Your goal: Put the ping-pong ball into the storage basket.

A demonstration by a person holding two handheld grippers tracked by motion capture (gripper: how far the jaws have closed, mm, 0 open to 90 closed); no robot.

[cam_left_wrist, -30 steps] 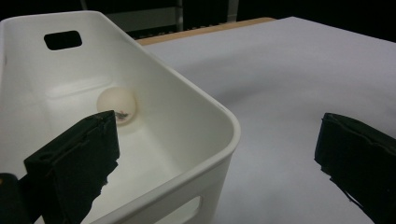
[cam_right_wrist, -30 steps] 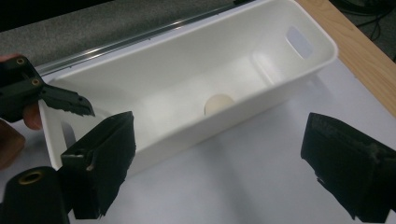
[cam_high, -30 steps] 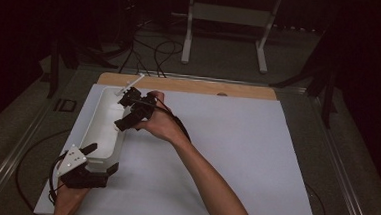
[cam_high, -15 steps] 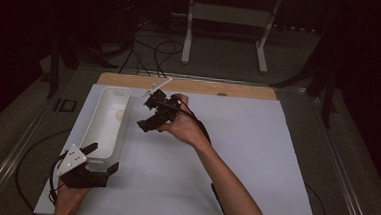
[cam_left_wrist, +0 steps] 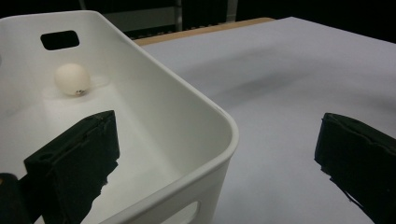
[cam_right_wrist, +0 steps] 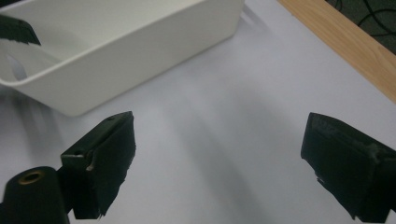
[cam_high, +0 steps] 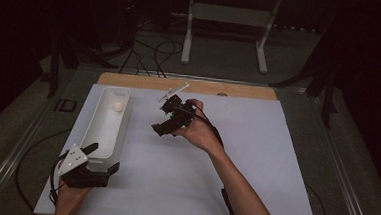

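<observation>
A long white bin (cam_high: 100,141) lies along the left side of the white mat. A small cream ball (cam_high: 118,105) rests on its floor near the far end; the left gripper view has the ball (cam_left_wrist: 72,79) under the bin's handle slot. My left gripper (cam_high: 104,157) is open at the bin's near end. In its own view the left gripper (cam_left_wrist: 215,135) straddles the bin's corner wall (cam_left_wrist: 205,121), one jaw inside and one outside. My right gripper (cam_high: 161,127) hovers open over the mat to the right of the bin. Nothing sits between the right gripper (cam_right_wrist: 219,130) jaws.
A wooden strip (cam_high: 190,85) borders the mat's far edge, also at the upper right as a wooden strip (cam_right_wrist: 345,42) in the right gripper view. Cables (cam_high: 152,50) and a white stand (cam_high: 226,19) lie on the dark floor beyond. Bare mat (cam_high: 255,156) spreads to the right.
My right gripper has moved to the right, from over the bin's far end out over the mat. The left gripper has stayed at the bin's near end.
</observation>
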